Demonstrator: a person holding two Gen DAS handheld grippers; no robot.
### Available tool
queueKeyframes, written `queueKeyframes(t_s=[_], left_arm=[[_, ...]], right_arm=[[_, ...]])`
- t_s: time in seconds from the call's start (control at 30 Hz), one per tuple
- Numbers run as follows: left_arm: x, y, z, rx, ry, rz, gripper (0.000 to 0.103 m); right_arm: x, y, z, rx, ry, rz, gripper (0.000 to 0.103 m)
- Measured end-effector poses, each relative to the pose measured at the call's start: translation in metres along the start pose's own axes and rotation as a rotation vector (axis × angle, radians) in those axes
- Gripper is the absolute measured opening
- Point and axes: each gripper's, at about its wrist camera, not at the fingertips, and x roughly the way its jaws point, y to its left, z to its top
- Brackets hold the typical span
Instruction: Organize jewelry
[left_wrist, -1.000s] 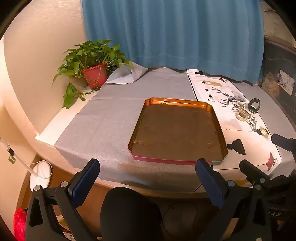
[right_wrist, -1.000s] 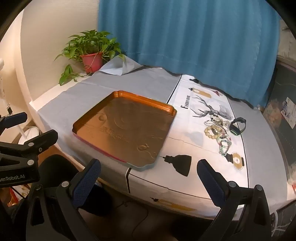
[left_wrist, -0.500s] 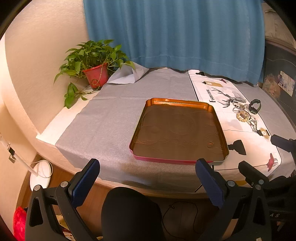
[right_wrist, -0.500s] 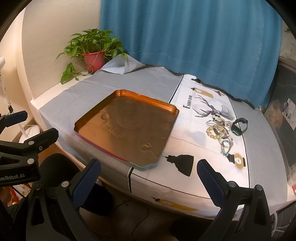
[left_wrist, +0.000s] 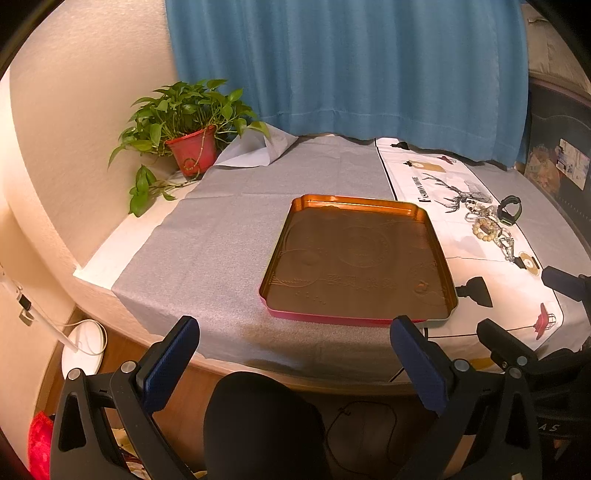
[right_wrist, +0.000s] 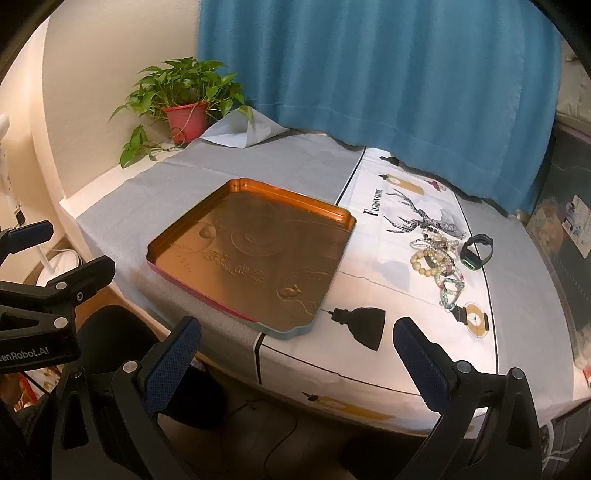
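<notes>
Both the left tool (left_wrist: 291, 354) and the right tool (right_wrist: 295, 354) hang released and empty short of the counter (right_wrist: 295, 166), so I'd reach right for the jewelry pile (right_wrist: 439, 266) beside the bare tray (right_wrist: 255, 254), pinching one piece only.

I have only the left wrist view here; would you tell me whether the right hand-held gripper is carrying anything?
Observer: No. The right hand-held gripper is open, with nothing between its fingers.
Operator: Thank you. How is the jewelry lying?
Observer: The beaded bracelets overlap in one heap on the printed cloth. A black smartwatch lies just to their right; I cannot tell whether it touches them.
Operator: And at the near end of the heap?
Observer: A gold-faced watch lies there, face up, the piece closest to that gripper.
</notes>
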Motion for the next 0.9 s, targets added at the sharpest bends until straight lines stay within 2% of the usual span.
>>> queueKeyframes(t_s=[0.9], left_arm=[[-0.0002, 0.0014, -0.0007, 0.006, -0.003, 0.004, 0.103]], right_arm=[[-0.0004, -0.0009, 0.0004, 0.000, 0.001, -0.002, 0.103]])
